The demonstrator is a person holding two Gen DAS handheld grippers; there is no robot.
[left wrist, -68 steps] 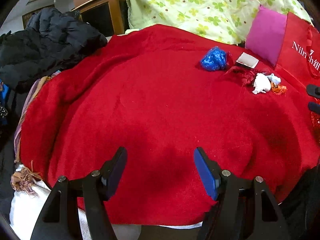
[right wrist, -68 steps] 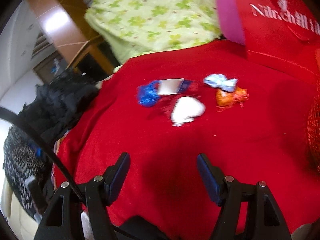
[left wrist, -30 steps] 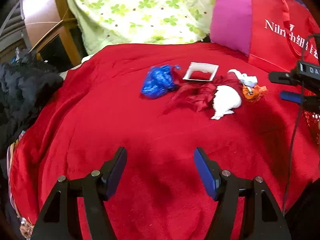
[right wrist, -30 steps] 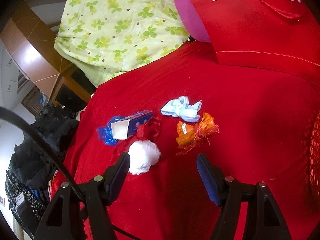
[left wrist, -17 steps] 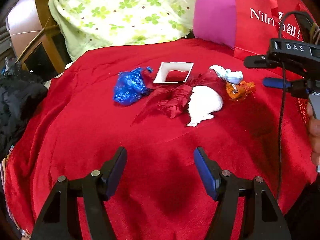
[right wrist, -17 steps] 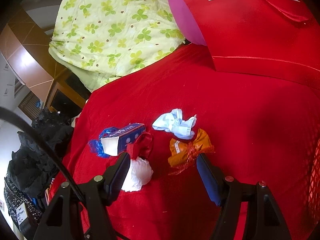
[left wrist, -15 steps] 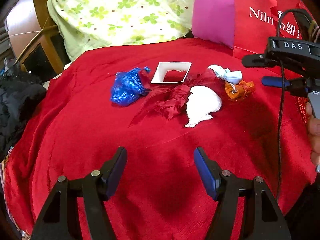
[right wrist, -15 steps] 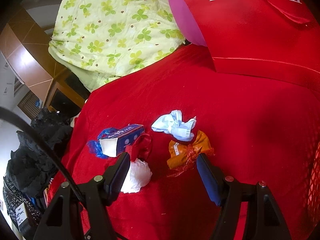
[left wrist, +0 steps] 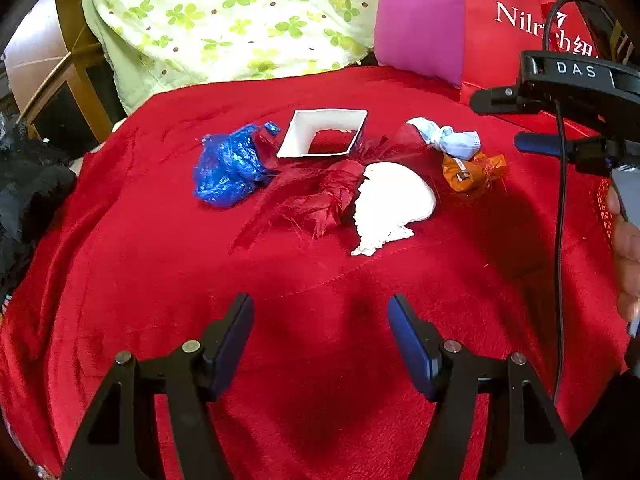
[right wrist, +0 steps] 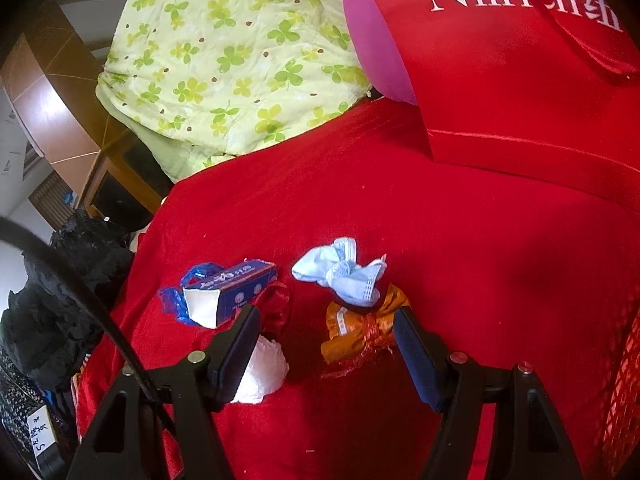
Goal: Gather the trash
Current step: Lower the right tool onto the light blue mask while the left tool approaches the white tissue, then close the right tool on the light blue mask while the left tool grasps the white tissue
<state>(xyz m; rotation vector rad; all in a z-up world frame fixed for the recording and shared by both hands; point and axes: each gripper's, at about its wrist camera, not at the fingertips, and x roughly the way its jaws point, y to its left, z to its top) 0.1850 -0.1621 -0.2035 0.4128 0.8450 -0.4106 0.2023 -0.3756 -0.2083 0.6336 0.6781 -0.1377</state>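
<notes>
Trash lies in a cluster on the red blanket [left wrist: 160, 280]: a blue plastic wad [left wrist: 228, 168], an open white-and-blue carton [left wrist: 324, 132], a red wrapper [left wrist: 320, 196], a white crumpled tissue [left wrist: 392, 204], a light-blue face mask [left wrist: 448, 140] and an orange wrapper [left wrist: 468, 172]. My left gripper [left wrist: 320, 320] is open and empty, short of the tissue. My right gripper [right wrist: 324, 332] is open and empty, hovering just before the orange wrapper [right wrist: 360, 328], with the mask [right wrist: 340, 272], carton [right wrist: 228, 292] and tissue [right wrist: 260, 372] nearby. It also shows at the right of the left wrist view [left wrist: 560, 120].
A red bag with white lettering [right wrist: 520, 60] and a pink cushion [left wrist: 420, 16] stand at the back right. A green floral quilt [left wrist: 240, 20] is behind. Black clothing [left wrist: 28, 184] lies at the left. A red mesh basket [right wrist: 624, 380] is at the right edge.
Both grippers have moved closer to the trash cluster. The right gripper now has the orange wrapper near its fingertips. Both stay open.
</notes>
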